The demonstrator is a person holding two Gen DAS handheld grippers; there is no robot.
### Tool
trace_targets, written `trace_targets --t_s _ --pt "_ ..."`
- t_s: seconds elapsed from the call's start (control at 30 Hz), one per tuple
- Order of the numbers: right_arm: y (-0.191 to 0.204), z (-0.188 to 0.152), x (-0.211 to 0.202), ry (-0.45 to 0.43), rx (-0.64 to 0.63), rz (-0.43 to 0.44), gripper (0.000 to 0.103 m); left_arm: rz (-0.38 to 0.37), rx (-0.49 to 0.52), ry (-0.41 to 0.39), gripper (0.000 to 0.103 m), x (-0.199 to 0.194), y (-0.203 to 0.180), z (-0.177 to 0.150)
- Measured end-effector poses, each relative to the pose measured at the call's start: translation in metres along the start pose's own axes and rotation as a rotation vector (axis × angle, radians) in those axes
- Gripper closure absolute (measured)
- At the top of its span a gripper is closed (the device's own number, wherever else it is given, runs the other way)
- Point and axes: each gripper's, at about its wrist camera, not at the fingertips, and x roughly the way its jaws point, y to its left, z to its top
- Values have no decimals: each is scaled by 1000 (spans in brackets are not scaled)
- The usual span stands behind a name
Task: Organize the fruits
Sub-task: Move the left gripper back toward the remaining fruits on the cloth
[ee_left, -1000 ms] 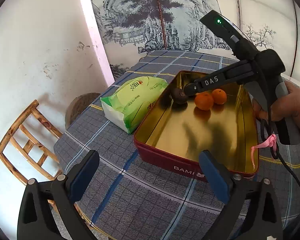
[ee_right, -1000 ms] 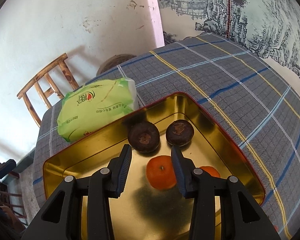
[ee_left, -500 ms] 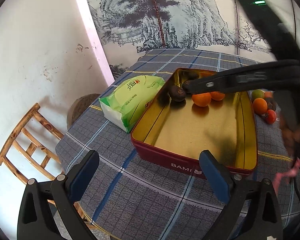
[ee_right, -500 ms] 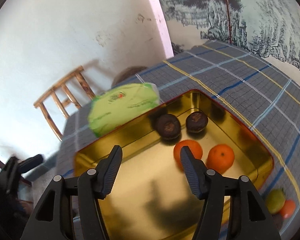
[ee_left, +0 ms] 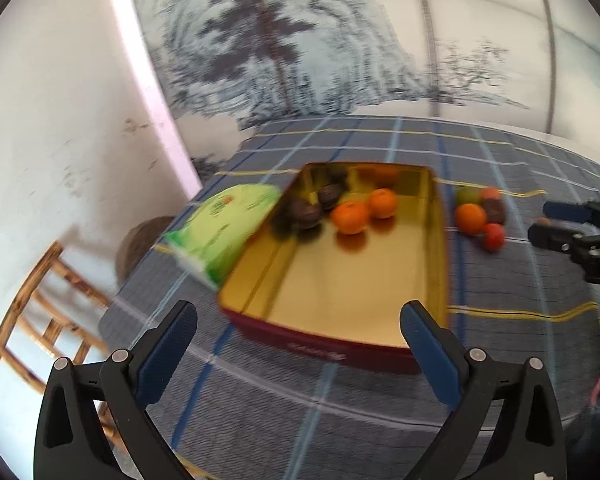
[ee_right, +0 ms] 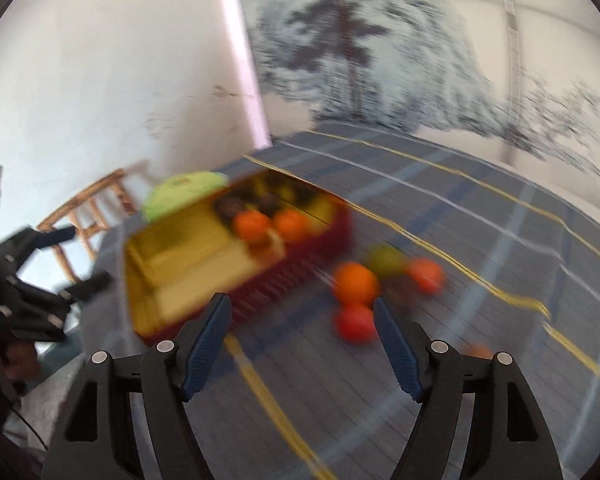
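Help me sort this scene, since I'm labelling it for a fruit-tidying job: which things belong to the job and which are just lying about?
Part of the job:
- gold tin
- two oranges and two dark fruits inside it
- loose fruit pile on the cloth beside the tin
- right gripper, empty, jaws just been opening
- left gripper, open

Just lying about:
- green packet
- wooden chair
- checked tablecloth

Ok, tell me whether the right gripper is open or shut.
Open: the right gripper has just been opening, jaws apart, nothing between them.

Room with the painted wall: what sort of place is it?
Probably a home dining corner: a table under a checked cloth, a wooden chair beside it, a landscape mural behind.
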Motion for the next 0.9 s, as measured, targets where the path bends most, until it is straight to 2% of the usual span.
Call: trace_targets --t_s 0.1,0.27,0.3,0.37,0.43,0.6,0.73,0.9 --pt "-32 -18 -7 13 76 -33 29 -57 39 -12 2 -3 -14 7" --pt "-73 -36 -19 13 192 -54 29 -236 60 2 2 -2 -40 24" --pt "-77 -38 -24 -2 199 -55 28 -272 60 8 2 0 -47 29" --pt "-84 -42 -30 -10 195 -78 20 -342 63 30 2 5 -62 37" --pt "-93 -47 -35 3 201 -109 20 -398 67 52 2 14 -78 45" --pt "-125 -65 -66 -28 250 -142 19 -432 122 97 2 37 -122 61" --pt "-165 -81 -93 -52 315 -175 19 -417 151 128 2 57 -146 66" --pt "-219 -101 -140 -149 399 -200 18 -423 100 187 2 81 -154 72"
